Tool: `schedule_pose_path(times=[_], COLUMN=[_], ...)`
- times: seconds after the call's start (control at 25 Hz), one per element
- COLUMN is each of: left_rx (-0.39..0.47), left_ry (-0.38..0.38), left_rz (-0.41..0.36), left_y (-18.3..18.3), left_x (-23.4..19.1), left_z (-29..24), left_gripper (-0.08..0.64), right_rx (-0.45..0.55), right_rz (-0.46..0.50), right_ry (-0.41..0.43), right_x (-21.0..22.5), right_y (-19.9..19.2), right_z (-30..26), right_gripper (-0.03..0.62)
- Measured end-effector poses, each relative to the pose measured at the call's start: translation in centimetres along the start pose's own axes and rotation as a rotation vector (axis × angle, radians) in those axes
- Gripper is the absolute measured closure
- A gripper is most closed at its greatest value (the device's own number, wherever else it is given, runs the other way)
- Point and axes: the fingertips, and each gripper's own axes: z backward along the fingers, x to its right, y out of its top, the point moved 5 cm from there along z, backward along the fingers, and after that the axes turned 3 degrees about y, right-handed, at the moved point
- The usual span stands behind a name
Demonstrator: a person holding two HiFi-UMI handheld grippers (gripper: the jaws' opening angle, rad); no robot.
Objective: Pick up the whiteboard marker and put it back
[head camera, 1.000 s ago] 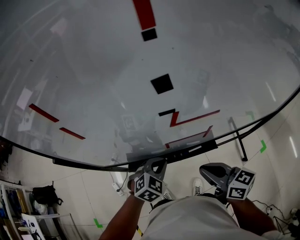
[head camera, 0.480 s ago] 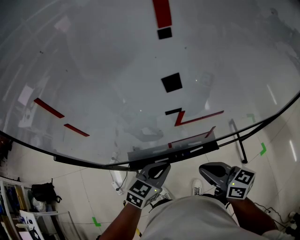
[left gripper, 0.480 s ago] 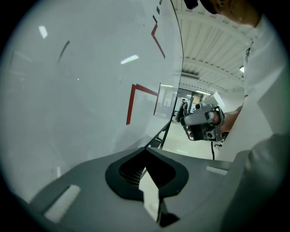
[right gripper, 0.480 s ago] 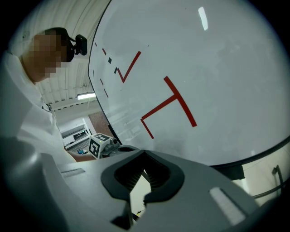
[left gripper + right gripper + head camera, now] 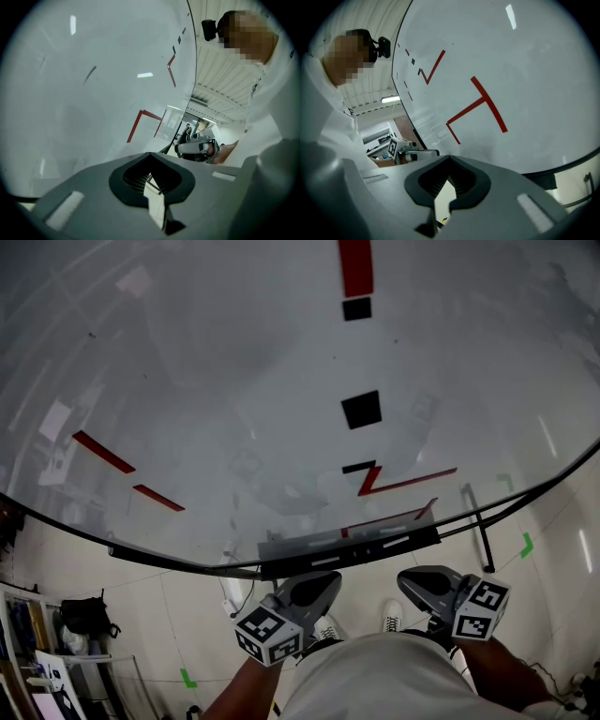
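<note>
A large whiteboard (image 5: 234,381) with red lines and black squares fills the head view. Its dark pen tray (image 5: 347,545) runs along the lower edge; I cannot make out a whiteboard marker on it for certain. My left gripper (image 5: 317,587) hangs just below the tray, close to my body, jaws shut and empty. My right gripper (image 5: 417,583) sits beside it on the right, also shut with nothing held. In the left gripper view the left gripper (image 5: 152,180) points along the board. The right gripper (image 5: 445,187) likewise faces the board's red marks.
Below the board lies a pale tiled floor with green tape marks (image 5: 525,545). A black board stand leg (image 5: 478,531) is at the right. A dark bag (image 5: 84,618) and shelving stand at the lower left. The person's shoes (image 5: 392,615) are under the grippers.
My left gripper has dropped down and to the left, its marker cube turning. The head view has shifted, so the board's marks sit further right. The right gripper has held still.
</note>
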Motion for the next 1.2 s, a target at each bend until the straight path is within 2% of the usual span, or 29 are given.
schedule_pose_path(times=[0.2, 0.6, 0.92, 1.2], left_rx=[0.016, 0.023, 0.01, -0.006], left_ry=[-0.002, 0.006, -0.035, -0.07], left_rz=[0.04, 0.039, 0.012, -0.042], left_y=[0.2, -0.1, -0.4, -0.1], left_x=[0.4, 1.4, 1.1, 1.4], left_z=[0.9, 2.8, 3.1, 3.7], left_gripper=[0.545, 0.545, 0.543, 0.543], right_rx=[0.002, 0.015, 0.025, 0.043], right_rz=[0.006, 0.025, 0.023, 0.041], right_ry=[0.015, 0.023, -0.016, -0.055], right_x=[-0.1, -1.5, -2.2, -3.9], right_y=[0.5, 0.8, 0.2, -0.1], right_z=[-0.3, -0.9, -1.2, -1.4], right_gripper=[0.591, 0.591, 0.591, 0.591])
